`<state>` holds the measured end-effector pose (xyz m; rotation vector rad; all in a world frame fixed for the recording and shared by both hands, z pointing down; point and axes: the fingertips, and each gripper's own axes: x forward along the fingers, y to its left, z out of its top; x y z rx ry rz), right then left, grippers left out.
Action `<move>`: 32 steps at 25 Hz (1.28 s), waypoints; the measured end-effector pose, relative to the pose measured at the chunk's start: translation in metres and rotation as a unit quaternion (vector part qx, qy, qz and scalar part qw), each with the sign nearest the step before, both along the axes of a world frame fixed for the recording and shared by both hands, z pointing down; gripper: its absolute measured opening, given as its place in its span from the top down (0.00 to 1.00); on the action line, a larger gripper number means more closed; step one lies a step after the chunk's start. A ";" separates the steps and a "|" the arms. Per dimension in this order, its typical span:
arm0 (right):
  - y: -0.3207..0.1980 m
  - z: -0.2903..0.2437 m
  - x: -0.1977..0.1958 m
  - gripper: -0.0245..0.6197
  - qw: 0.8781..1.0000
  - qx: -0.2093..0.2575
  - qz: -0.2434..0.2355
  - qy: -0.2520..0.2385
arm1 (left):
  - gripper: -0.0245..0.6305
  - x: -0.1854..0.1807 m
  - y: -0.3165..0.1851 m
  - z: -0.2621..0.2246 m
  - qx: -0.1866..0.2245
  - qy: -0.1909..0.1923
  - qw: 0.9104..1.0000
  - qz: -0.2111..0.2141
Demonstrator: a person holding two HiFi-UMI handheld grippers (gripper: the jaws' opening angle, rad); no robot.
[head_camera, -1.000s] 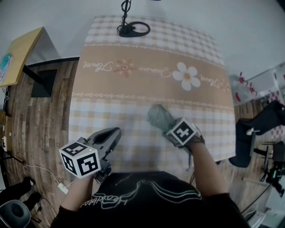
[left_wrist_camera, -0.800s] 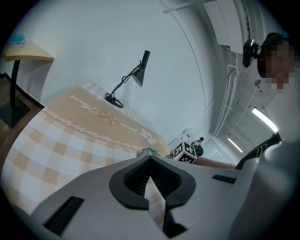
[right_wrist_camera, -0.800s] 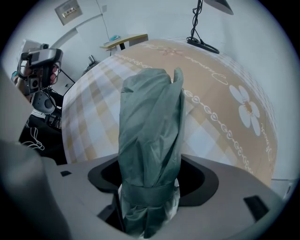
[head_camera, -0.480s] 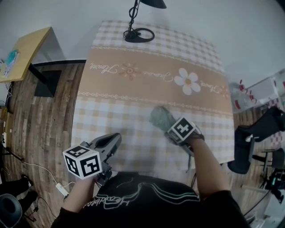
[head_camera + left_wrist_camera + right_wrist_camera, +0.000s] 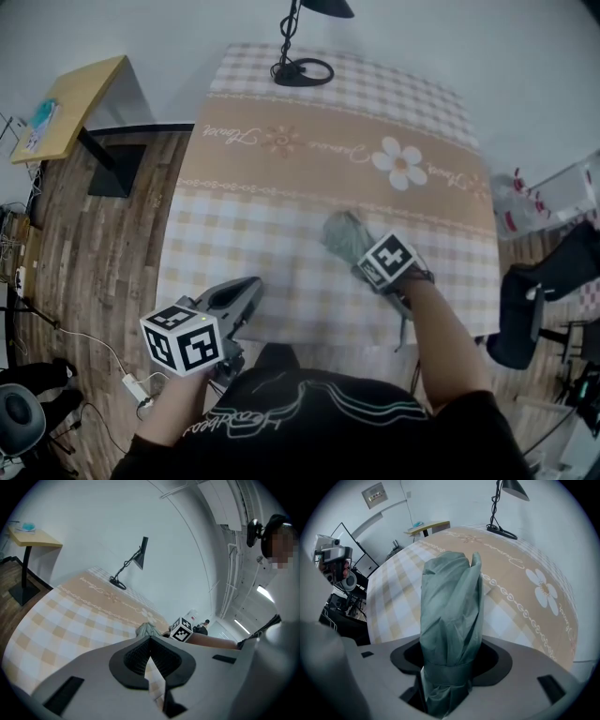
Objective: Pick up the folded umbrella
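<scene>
The folded umbrella is lying flat on the near right part of the checked table. In the head view its long axis is running from about 10 o'clock to 4 o'clock, with the bunched grey-green end pointing to 10 o'clock and the other end hidden under the right gripper. That gripper is pointing down over it. Its jaws are closing, one on each side of the bundle just by its wrap band, with the fabric filling nearly all the space between them. In the right gripper view the umbrella is stretching straight away toward 12 o'clock.

The table's right edge is lying near at 3 o'clock of the umbrella and the near edge at 6 o'clock. Bare cloth is spreading wide from 9 to 12 o'clock. The lamp is standing at the far edge, well apart. The left gripper is hovering at 8 o'clock over the near left edge, its jaws pressed together on nothing.
</scene>
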<state>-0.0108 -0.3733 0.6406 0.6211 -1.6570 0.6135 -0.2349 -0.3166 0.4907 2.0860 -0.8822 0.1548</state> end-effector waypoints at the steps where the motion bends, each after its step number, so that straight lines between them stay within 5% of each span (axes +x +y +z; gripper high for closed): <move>1: 0.003 -0.002 -0.001 0.54 1.000 0.002 0.001 -0.005 | 0.97 -0.001 0.003 -0.001 0.002 0.000 1.000 -0.007; 8: 0.016 -0.048 -0.007 0.54 0.995 0.076 0.019 -0.060 | 0.97 0.007 0.025 -0.012 0.015 0.000 1.000 -0.023; 14: 0.064 -0.112 -0.013 0.54 0.978 0.142 0.044 -0.146 | 0.96 0.023 0.066 -0.036 0.043 0.003 0.999 -0.017; 21: 0.124 -0.198 -0.017 0.54 0.925 0.228 0.072 -0.294 | 0.97 0.038 0.107 -0.071 0.085 0.011 0.996 -0.013; 32: 0.185 -0.294 -0.010 0.54 0.851 0.312 0.071 -0.417 | 0.96 0.078 0.152 -0.143 0.149 0.027 0.988 0.016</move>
